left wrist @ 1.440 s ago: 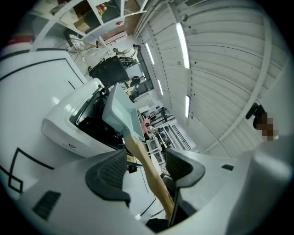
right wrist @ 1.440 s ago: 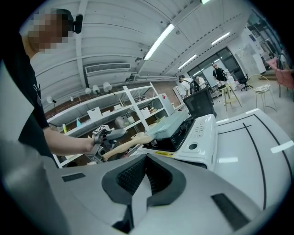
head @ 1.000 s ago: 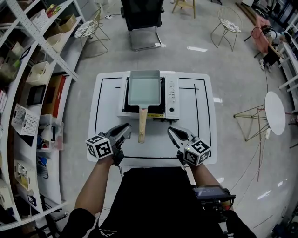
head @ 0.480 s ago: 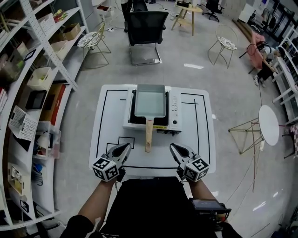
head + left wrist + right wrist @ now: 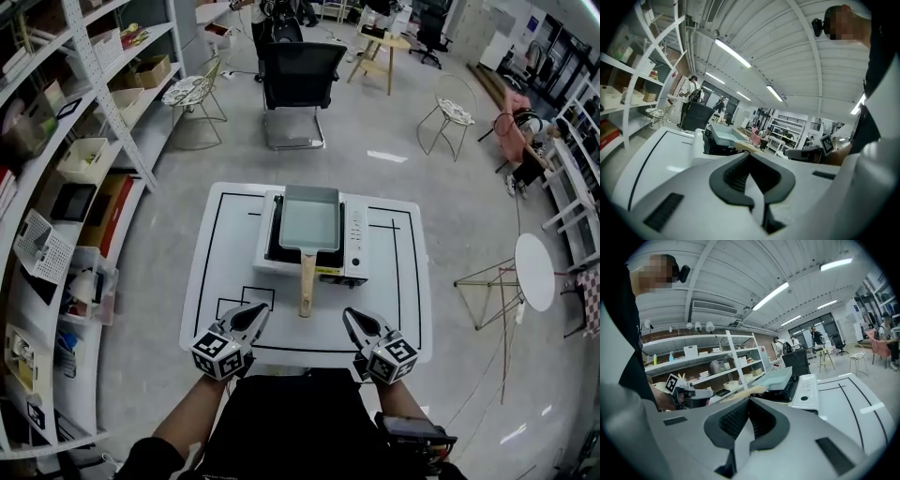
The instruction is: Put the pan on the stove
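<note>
Noted pan (image 5: 309,223) seated on stove (image 5: 353,246), mid-counter (image 5: 217,246). Found left gripper (image 5: 259,311) and right gripper (image 5: 350,316) at near edge, fingers pressed together, empty.

The left gripper (image 5: 258,312) and right gripper (image 5: 352,317) now sit further back from the handle of the pan (image 5: 309,223), at the near edge of the table (image 5: 214,281). The left jaws, apart before, are together and empty.
</note>
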